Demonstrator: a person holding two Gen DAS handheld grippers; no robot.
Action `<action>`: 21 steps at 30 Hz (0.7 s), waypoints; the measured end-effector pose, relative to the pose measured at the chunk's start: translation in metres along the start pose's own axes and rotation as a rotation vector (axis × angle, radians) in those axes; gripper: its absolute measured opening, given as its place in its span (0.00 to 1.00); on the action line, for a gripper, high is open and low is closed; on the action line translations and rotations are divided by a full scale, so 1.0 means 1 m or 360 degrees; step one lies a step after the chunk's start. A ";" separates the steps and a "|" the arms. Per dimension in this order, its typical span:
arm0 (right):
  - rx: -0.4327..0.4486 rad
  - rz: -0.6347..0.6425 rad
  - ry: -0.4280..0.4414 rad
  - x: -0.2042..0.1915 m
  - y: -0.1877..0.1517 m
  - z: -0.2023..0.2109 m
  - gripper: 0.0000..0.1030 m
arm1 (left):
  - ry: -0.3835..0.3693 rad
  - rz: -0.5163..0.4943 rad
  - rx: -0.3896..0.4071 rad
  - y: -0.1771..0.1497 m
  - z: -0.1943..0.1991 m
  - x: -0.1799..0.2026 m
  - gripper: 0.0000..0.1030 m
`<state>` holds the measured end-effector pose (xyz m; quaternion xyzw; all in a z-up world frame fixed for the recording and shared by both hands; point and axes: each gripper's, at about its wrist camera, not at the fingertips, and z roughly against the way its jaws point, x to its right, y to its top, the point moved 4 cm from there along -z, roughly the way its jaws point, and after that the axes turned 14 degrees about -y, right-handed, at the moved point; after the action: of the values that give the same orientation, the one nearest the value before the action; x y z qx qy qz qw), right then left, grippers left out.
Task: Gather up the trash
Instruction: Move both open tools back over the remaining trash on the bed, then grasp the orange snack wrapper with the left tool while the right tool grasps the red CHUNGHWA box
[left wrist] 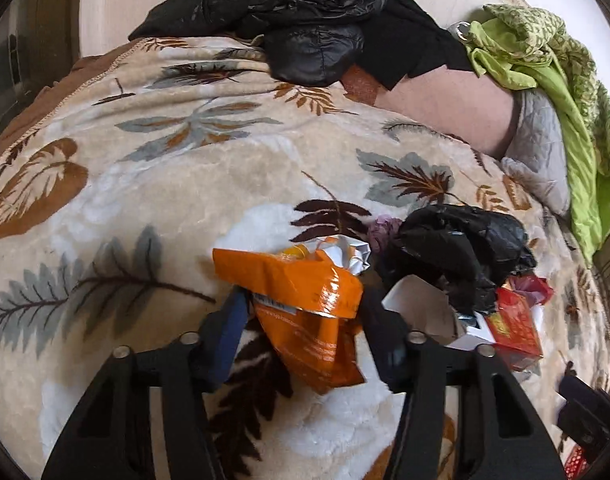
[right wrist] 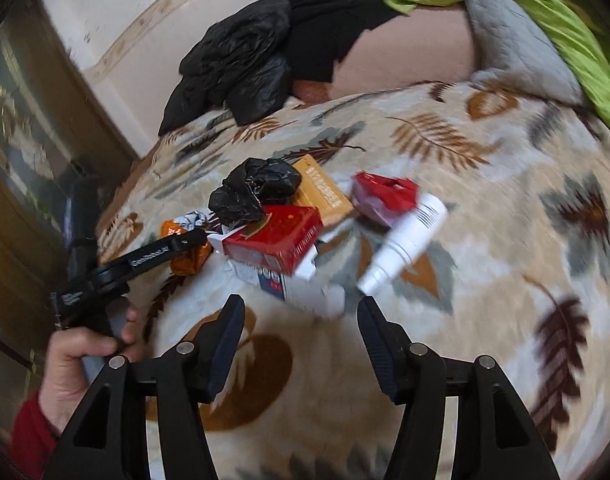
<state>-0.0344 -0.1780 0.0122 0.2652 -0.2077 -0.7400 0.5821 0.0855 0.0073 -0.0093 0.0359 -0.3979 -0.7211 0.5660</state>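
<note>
Soft daylight, glare on orange wrapper (left wrist: pixel 305 280); right view motion-blurred (fisheye bends edges, dark corners).

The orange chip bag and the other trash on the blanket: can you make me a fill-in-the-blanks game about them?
1. The left claw has its fingers on either side of the crumpled ____ snack bag.
2. The right claw is open and holds ____.
3. The white bottle is ____ on the leaf-patterned blanket.
4. The crumpled plastic bag in the trash pile is ____.

Missing words: orange; nothing; lying; black
</note>
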 end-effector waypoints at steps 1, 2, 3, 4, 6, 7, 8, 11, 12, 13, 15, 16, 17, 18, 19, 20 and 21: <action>-0.0017 0.0042 -0.0008 -0.004 0.001 -0.011 0.61 | -0.0007 -0.0004 0.0004 0.000 0.002 0.001 0.47; -0.0038 0.0069 -0.0006 -0.007 0.000 -0.018 0.61 | -0.0009 -0.0019 0.0007 -0.001 0.004 0.003 0.47; -0.0059 0.0087 -0.0005 -0.009 -0.001 -0.024 0.61 | -0.0010 -0.0033 0.0008 0.000 0.005 0.005 0.46; -0.0088 0.0109 -0.0011 -0.013 -0.003 -0.032 0.61 | -0.0015 -0.0051 0.0017 0.000 0.008 0.007 0.46; -0.0110 0.0171 -0.0039 -0.020 -0.007 -0.038 0.28 | -0.0034 -0.0070 0.0037 0.001 0.015 0.009 0.46; -0.0116 0.0194 -0.0039 -0.023 -0.008 -0.038 0.19 | -0.0033 -0.0079 0.0050 0.002 0.018 0.009 0.46; -0.0110 0.0214 -0.0029 -0.026 -0.010 -0.035 0.13 | -0.0030 -0.0082 0.0061 0.003 0.021 0.008 0.46; -0.0085 0.0194 0.0027 -0.033 -0.016 -0.020 0.02 | -0.0051 -0.0064 0.0093 0.005 0.031 0.006 0.46; -0.0093 0.0169 0.0063 -0.033 -0.019 -0.016 0.02 | -0.0049 -0.0066 0.0106 0.005 0.033 0.006 0.46; -0.0110 0.0126 0.0123 -0.033 -0.024 -0.008 0.01 | -0.0047 -0.0073 0.0119 0.005 0.037 0.006 0.46; -0.0128 0.0069 0.0215 -0.033 -0.031 0.003 0.01 | -0.0044 -0.0086 0.0140 0.003 0.042 0.008 0.46; -0.0124 0.0058 0.0240 -0.033 -0.032 0.008 0.01 | -0.0041 -0.0094 0.0149 0.002 0.046 0.009 0.46; -0.0098 0.0050 0.0262 -0.032 -0.033 0.016 0.01 | -0.0033 -0.0099 0.0165 0.000 0.051 0.010 0.46; -0.0046 0.0061 0.0241 -0.032 -0.032 0.023 0.01 | -0.0031 -0.0093 0.0175 -0.001 0.054 0.009 0.46; -0.0013 0.0078 0.0202 -0.033 -0.031 0.026 0.02 | -0.0034 -0.0078 0.0185 -0.003 0.059 0.008 0.46; 0.0027 0.0093 0.0143 -0.032 -0.027 0.028 0.02 | -0.0039 -0.0065 0.0191 -0.006 0.062 0.007 0.46; 0.0031 0.0084 0.0141 -0.031 -0.025 0.028 0.05 | -0.0040 -0.0054 0.0199 -0.008 0.066 0.007 0.46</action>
<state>-0.0649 -0.1422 0.0231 0.2980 -0.1958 -0.7099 0.6074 0.0436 0.0365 0.0335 0.0689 -0.4486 -0.7048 0.5453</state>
